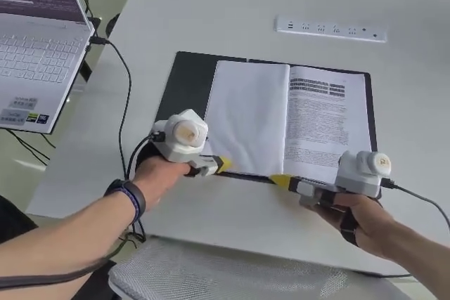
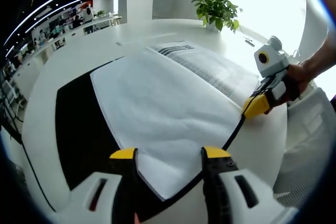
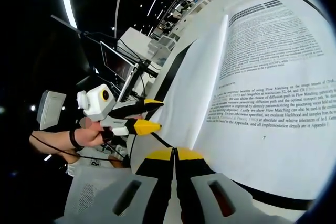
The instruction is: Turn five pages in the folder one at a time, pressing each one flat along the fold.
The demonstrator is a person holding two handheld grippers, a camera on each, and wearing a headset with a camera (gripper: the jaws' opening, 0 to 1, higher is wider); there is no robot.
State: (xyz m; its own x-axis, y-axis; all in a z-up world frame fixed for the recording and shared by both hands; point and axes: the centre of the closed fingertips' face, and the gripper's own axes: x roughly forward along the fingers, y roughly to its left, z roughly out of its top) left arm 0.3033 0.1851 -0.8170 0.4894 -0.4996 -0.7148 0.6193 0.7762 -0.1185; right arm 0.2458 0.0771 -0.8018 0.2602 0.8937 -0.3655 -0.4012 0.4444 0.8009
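Observation:
A black folder [image 1: 184, 79] lies open on the white table. Its left page [image 1: 246, 114] is blank and white; its right page [image 1: 323, 124] carries printed text. My left gripper [image 1: 219, 165] [image 2: 170, 153] is open at the blank page's near left corner [image 2: 168, 187], which lies between the yellow fingertips [image 2: 124, 153]. My right gripper [image 1: 283, 181] [image 3: 174, 154] is shut, its yellow tips together at the folder's near edge by the fold, nothing seen between them. Each gripper appears in the other's view: the right gripper [image 2: 257, 107] and the left gripper [image 3: 143, 115].
An open laptop [image 1: 35, 54] sits at the far left, with a black cable [image 1: 126, 96] running past the folder's left side. A white power strip [image 1: 330, 29] lies beyond the folder. A grey mesh chair [image 1: 225, 272] is below the table's near edge.

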